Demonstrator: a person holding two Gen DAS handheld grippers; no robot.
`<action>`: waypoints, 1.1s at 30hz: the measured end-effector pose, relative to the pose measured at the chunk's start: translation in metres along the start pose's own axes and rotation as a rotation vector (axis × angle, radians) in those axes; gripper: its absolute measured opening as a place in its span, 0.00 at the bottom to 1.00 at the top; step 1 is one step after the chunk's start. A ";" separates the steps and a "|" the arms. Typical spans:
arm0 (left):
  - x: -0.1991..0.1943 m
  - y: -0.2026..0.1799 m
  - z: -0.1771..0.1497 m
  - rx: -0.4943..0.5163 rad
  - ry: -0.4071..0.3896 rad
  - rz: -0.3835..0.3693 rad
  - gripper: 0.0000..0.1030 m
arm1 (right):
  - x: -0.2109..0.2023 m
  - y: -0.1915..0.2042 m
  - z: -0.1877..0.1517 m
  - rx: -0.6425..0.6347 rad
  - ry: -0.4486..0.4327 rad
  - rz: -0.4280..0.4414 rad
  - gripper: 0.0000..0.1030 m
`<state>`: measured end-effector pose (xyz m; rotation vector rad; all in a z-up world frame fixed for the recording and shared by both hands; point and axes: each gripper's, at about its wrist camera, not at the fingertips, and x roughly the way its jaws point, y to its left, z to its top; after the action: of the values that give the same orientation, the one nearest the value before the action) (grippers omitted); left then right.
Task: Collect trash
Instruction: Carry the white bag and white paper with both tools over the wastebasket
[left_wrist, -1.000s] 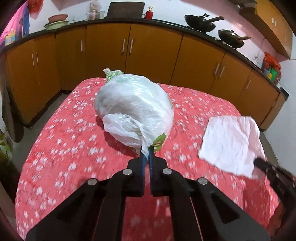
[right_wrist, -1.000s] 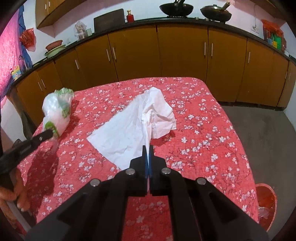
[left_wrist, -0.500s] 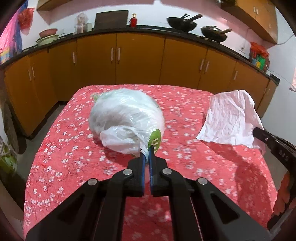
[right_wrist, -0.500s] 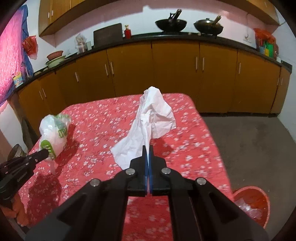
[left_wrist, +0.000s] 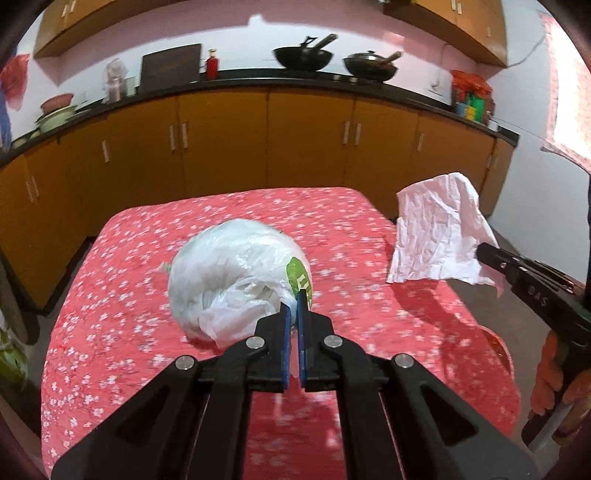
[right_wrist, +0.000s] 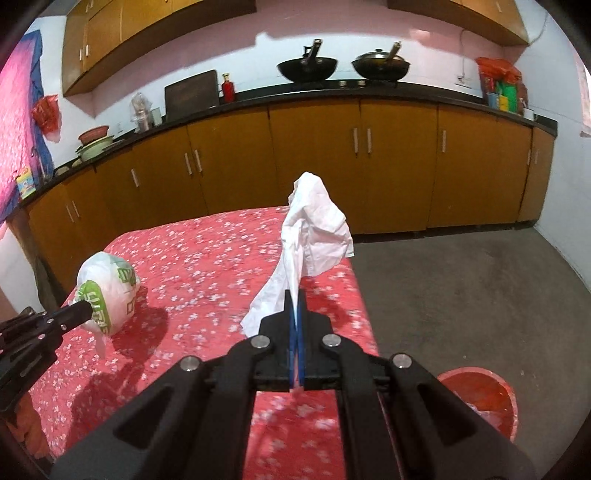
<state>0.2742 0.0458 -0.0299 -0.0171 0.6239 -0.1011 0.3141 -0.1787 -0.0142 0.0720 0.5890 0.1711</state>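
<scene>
My left gripper (left_wrist: 293, 303) is shut on the loose end of a stuffed white plastic bag (left_wrist: 236, 275) with green print, held just above the red floral tablecloth (left_wrist: 122, 314). The bag also shows in the right wrist view (right_wrist: 109, 295). My right gripper (right_wrist: 295, 295) is shut on a crumpled white paper sheet (right_wrist: 314, 229), lifted off the table near its right edge. The paper (left_wrist: 439, 236) and right gripper (left_wrist: 487, 253) show at the right of the left wrist view.
A red bin (right_wrist: 480, 398) stands on the grey floor at the table's right front. Orange cabinets (right_wrist: 314, 162) under a black counter with woks (right_wrist: 306, 68) line the back. The left gripper (right_wrist: 83, 312) shows in the right wrist view.
Both grippers have lifted and pulled back toward me. The paper has come off the table and now hangs from the right gripper near the right edge. The bag has been drawn closer.
</scene>
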 end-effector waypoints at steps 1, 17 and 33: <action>-0.001 -0.006 0.001 0.009 -0.004 -0.009 0.03 | -0.003 -0.006 -0.001 0.005 -0.003 -0.004 0.03; -0.007 -0.092 0.028 0.075 -0.050 -0.179 0.02 | -0.040 -0.088 -0.009 0.088 -0.047 -0.084 0.03; 0.010 -0.212 0.009 0.167 -0.010 -0.371 0.02 | -0.064 -0.197 -0.056 0.195 -0.014 -0.243 0.03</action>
<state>0.2686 -0.1664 -0.0183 0.0281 0.5955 -0.5115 0.2579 -0.3824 -0.0489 0.1897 0.5946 -0.1231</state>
